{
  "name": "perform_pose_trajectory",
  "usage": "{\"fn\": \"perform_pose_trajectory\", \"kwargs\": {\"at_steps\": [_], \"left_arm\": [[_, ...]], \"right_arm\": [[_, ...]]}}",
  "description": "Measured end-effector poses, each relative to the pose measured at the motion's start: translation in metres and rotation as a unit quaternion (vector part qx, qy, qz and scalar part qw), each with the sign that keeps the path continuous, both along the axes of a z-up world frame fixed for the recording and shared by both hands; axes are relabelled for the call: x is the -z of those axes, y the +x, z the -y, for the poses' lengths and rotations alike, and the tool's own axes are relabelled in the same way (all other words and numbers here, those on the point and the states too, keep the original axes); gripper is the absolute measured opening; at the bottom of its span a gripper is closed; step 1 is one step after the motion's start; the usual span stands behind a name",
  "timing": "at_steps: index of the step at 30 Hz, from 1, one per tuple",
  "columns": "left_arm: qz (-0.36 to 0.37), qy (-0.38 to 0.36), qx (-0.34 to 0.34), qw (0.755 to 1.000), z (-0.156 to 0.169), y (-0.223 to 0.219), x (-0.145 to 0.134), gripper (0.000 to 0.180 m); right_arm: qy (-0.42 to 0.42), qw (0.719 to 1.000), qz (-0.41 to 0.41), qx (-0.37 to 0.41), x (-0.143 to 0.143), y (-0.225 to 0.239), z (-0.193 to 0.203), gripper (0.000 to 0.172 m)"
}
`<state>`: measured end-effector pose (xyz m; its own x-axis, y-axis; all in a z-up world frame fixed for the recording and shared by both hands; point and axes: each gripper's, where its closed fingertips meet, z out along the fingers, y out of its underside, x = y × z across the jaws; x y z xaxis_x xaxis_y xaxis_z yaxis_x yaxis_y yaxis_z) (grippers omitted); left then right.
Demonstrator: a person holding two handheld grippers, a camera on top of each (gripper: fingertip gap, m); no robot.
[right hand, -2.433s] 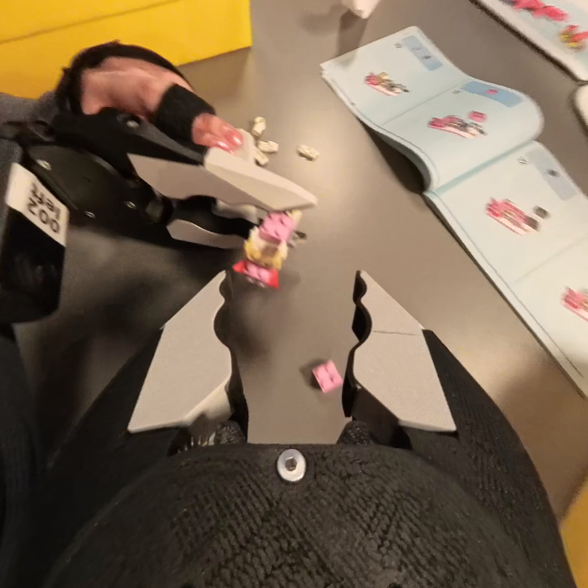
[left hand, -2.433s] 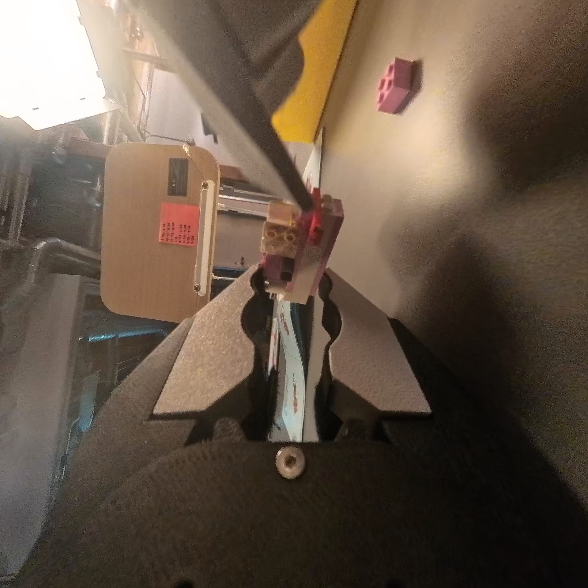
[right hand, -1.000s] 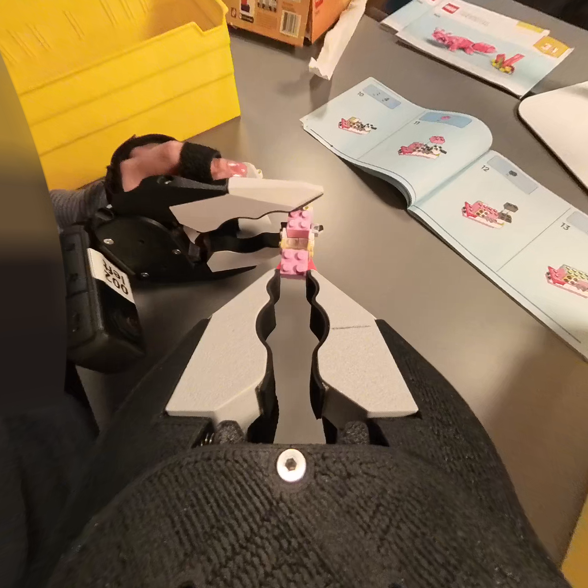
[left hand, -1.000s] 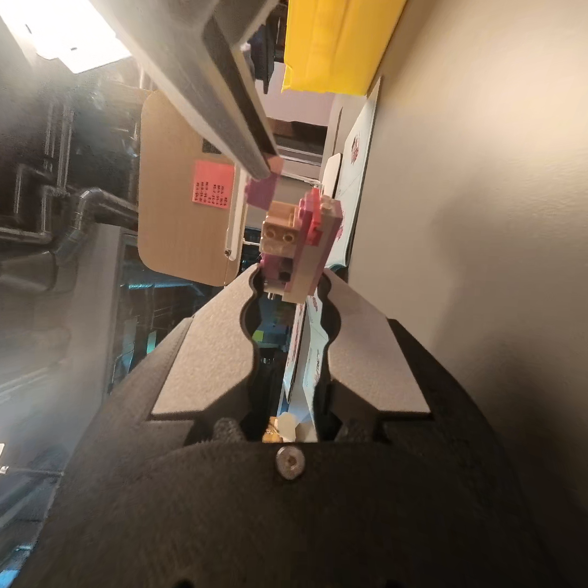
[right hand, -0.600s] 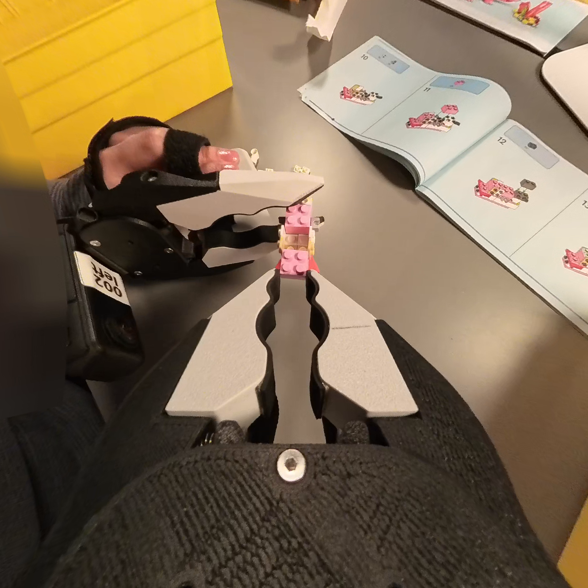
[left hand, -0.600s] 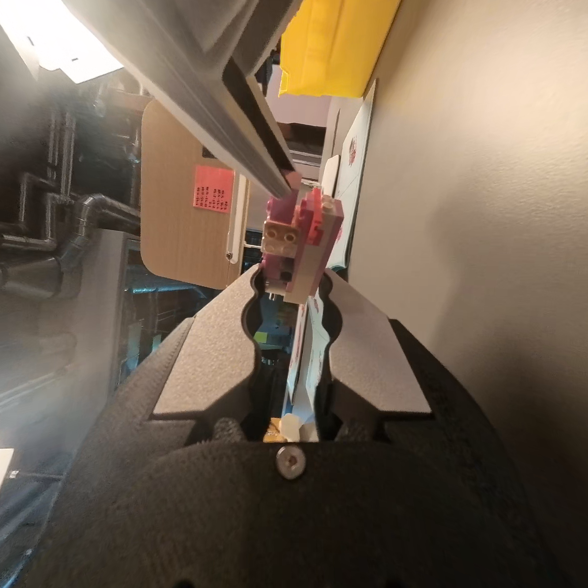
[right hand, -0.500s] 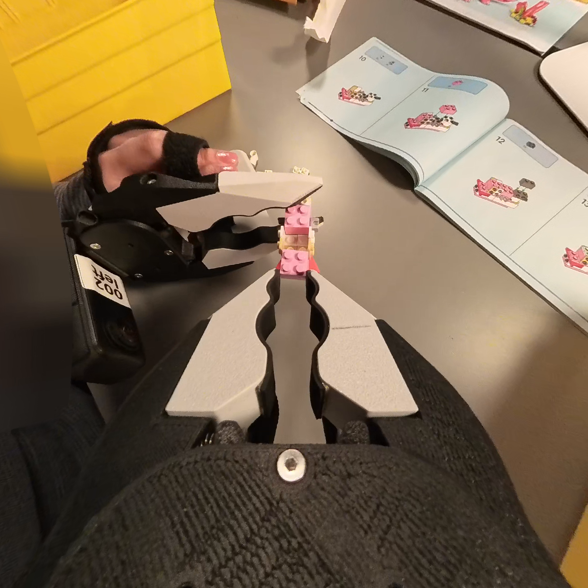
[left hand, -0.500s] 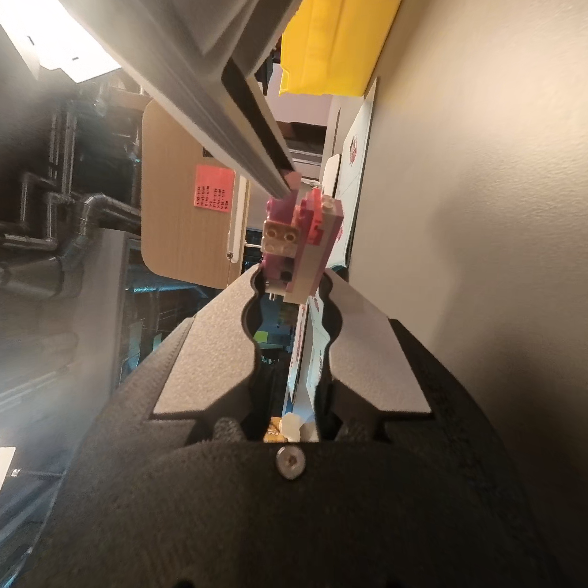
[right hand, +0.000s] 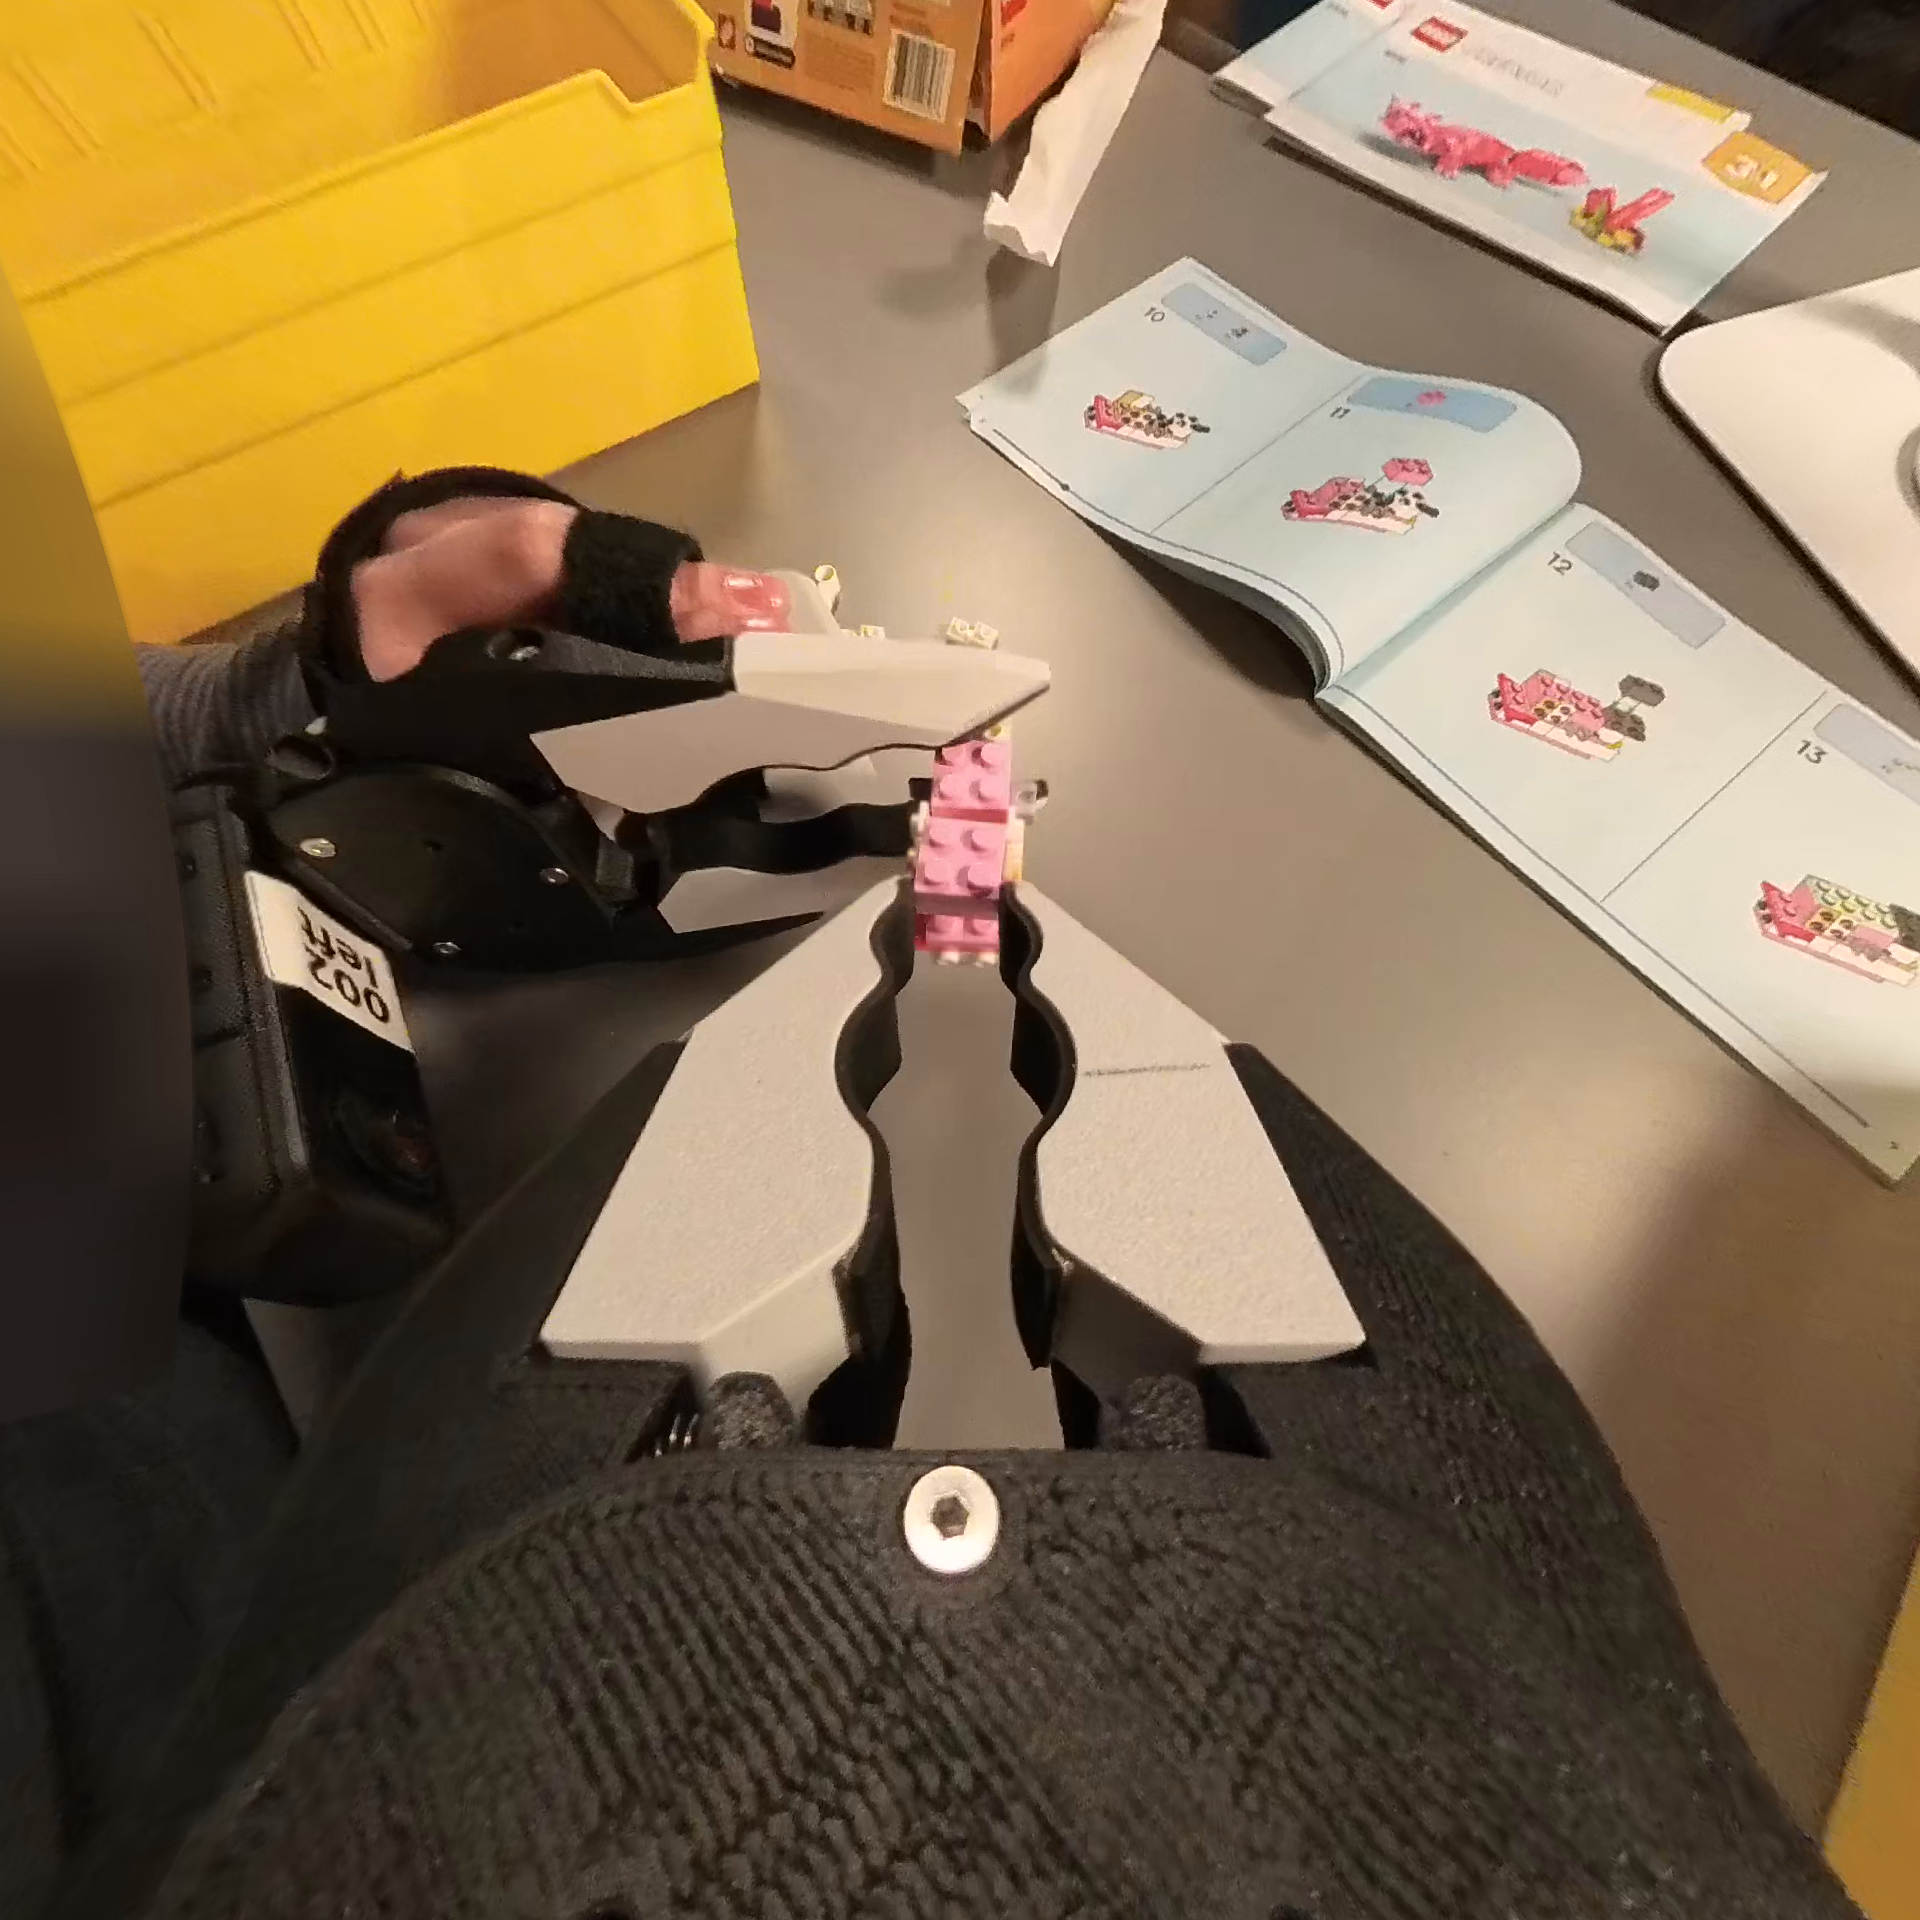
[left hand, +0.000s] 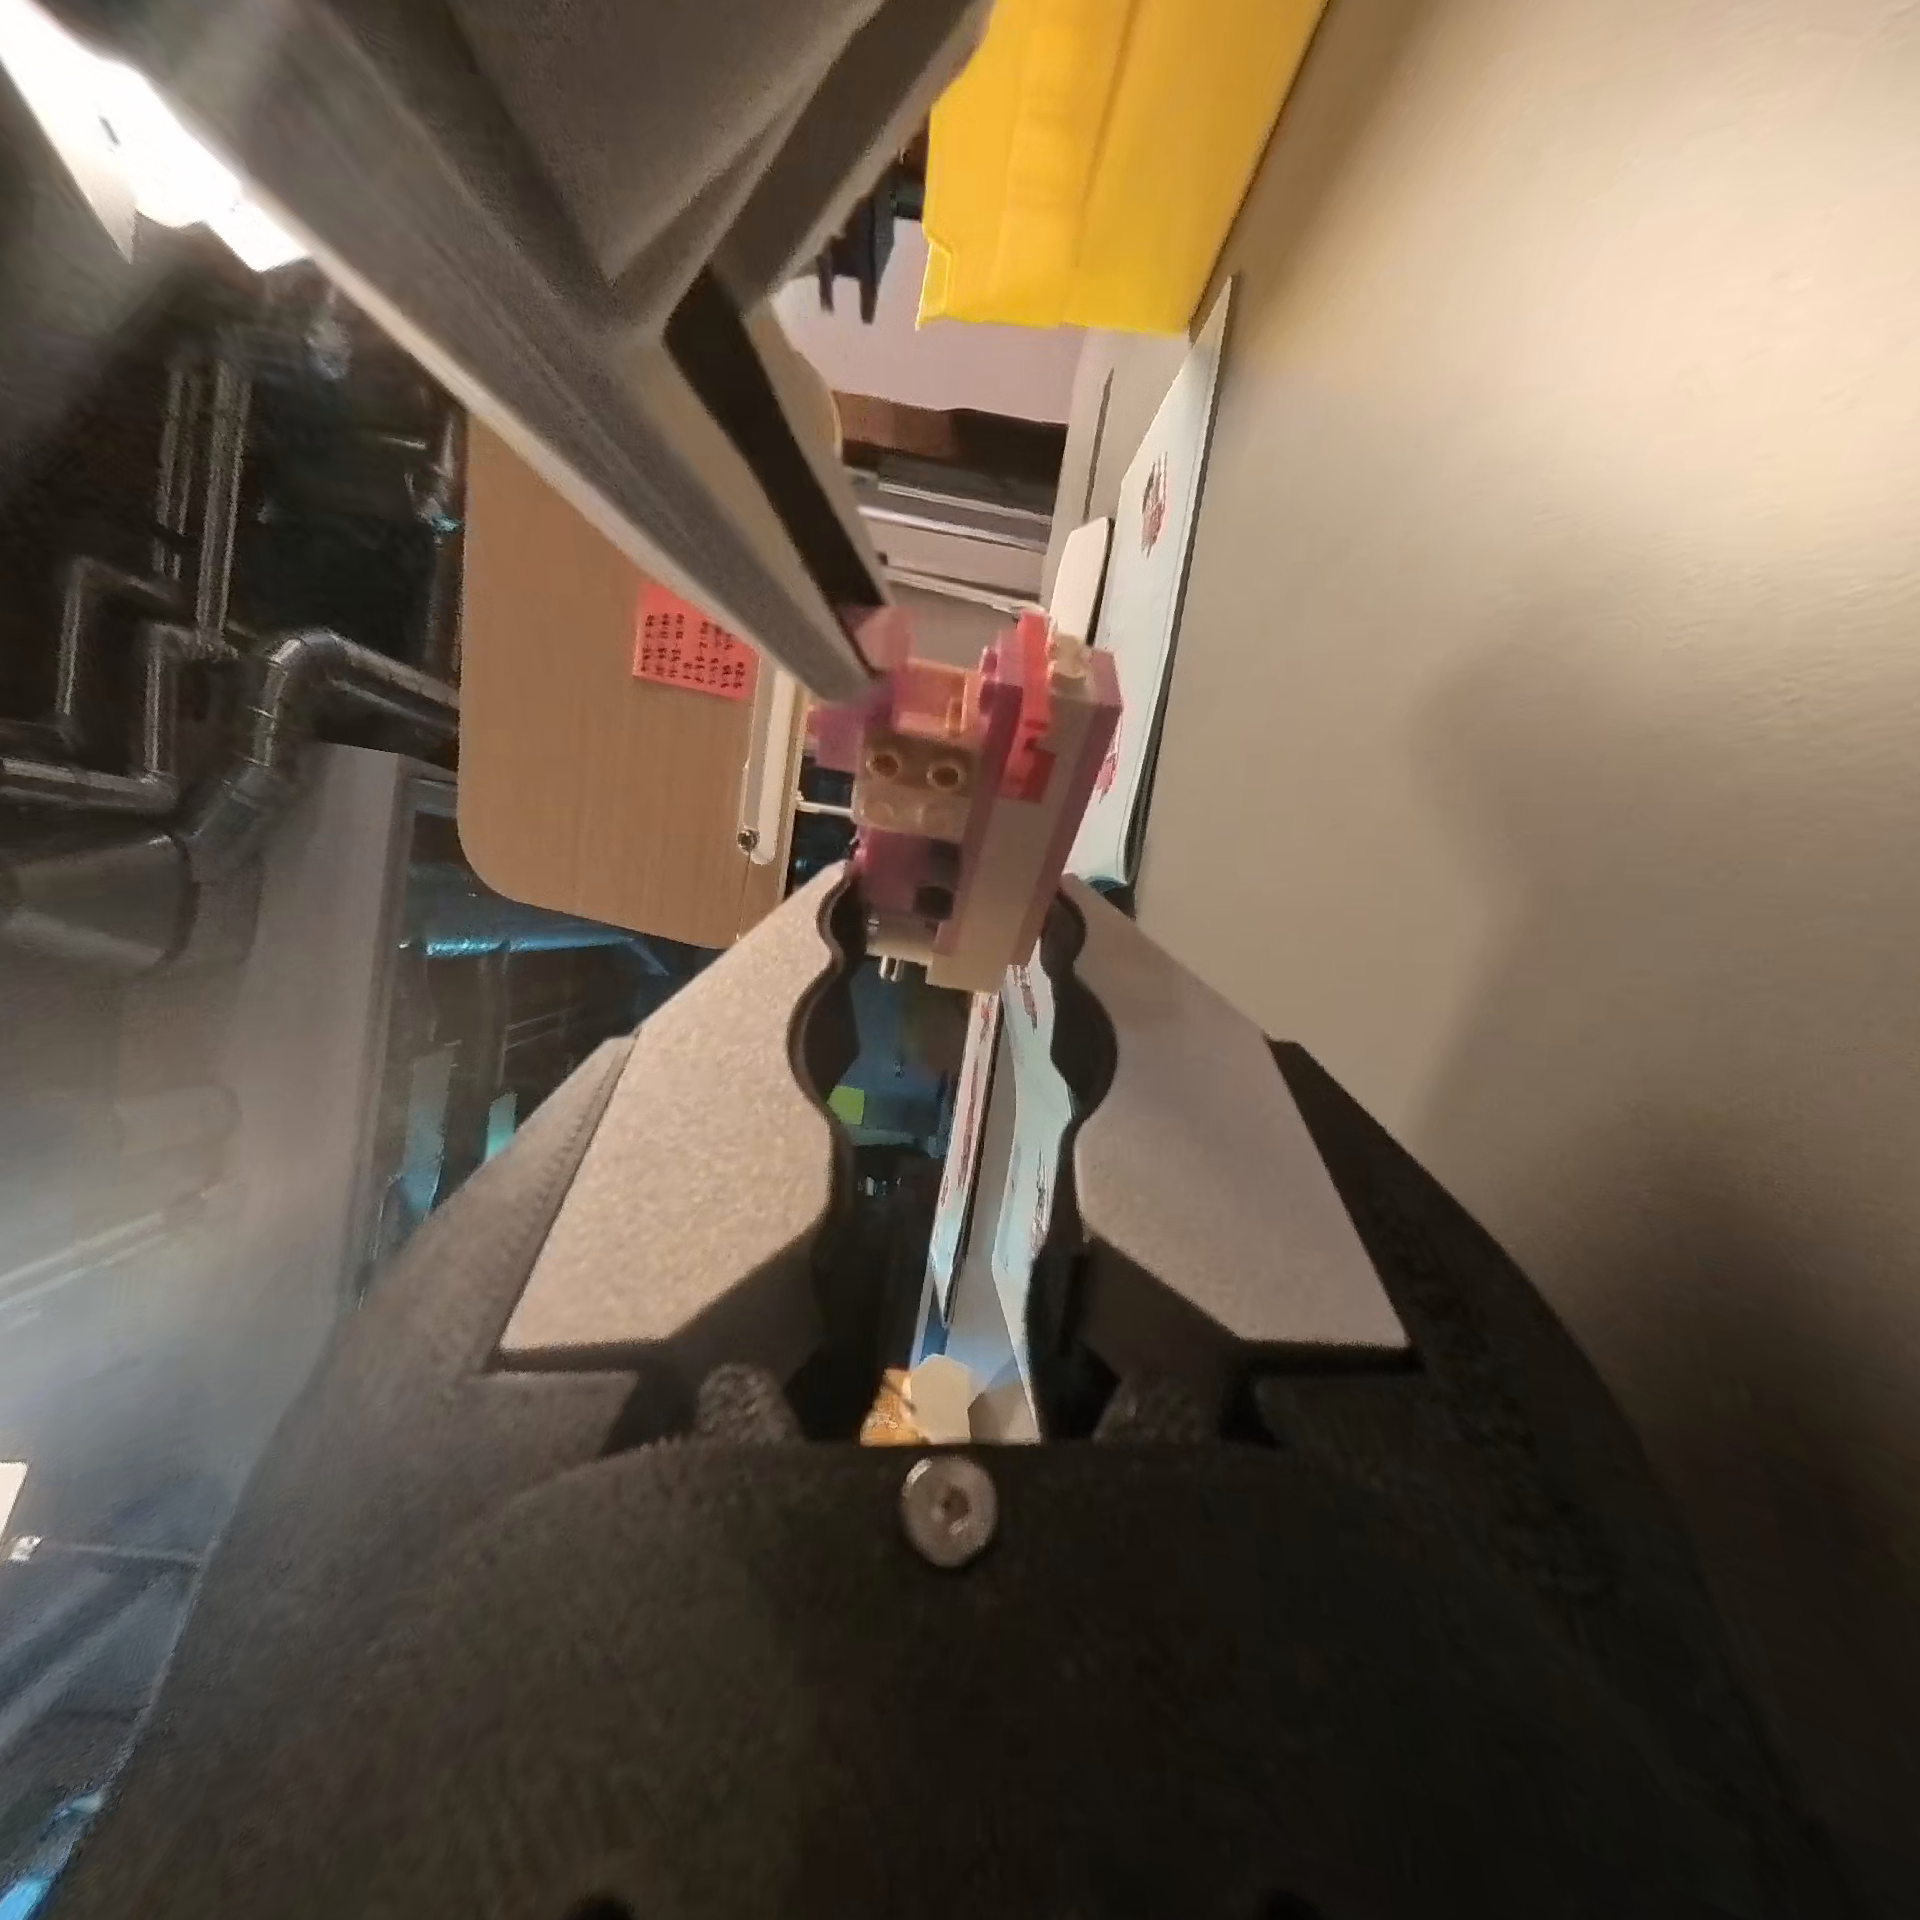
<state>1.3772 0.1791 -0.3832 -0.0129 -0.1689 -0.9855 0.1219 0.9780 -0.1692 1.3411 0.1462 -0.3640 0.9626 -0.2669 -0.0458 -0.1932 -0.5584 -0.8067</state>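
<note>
- Here, my left gripper (left hand: 956,914) lies on its side, its fingers clamped on a small brick model (left hand: 977,800) of pink, tan and red pieces; one pad sits against each flank of the model, which is held clear above the grey worktop (right hand: 1351,935).
- From the right wrist view, the left gripper (right hand: 966,800) comes in from the left, with a gloved hand (right hand: 499,582) on top of it.
- My right gripper (right hand: 956,925) has its fingers close together on a pink brick (right hand: 961,914) at the near end of that same model; both pads look to be touching the brick's sides.
- In the left wrist view the right gripper's grey finger (left hand: 644,416) slants down from upper left, its tip against a pink piece at the model's far end.
- Near the left gripper's far side, a few small pale loose pieces (right hand: 971,631) lie on the worktop.
- An open instruction booklet (right hand: 1455,582) lies flat to the right of the grippers, well apart from them.
- A second booklet (right hand: 1507,135) lies beyond it, shut.
- A yellow bin (right hand: 343,239) stands at the upper left, behind the gloved hand.
- A cardboard box (right hand: 873,62) and a crumpled white wrapper (right hand: 1060,156) sit at the far edge.
- A white rounded object (right hand: 1808,416) shows at the right edge; what it is I cannot tell.
</note>
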Motion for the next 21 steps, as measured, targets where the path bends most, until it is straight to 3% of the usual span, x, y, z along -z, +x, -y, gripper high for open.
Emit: {"fn": "perform_pose_trajectory", "kwargs": {"at_steps": [21], "left_arm": [[-0.013, -0.009, 0.004, 1.000, 0.0017, -0.0003, 0.0034, 0.032]], "right_arm": [[-0.021, 1.000, 0.004, 0.016, 0.0024, 0.0019, -0.0042, 0.015]]}}
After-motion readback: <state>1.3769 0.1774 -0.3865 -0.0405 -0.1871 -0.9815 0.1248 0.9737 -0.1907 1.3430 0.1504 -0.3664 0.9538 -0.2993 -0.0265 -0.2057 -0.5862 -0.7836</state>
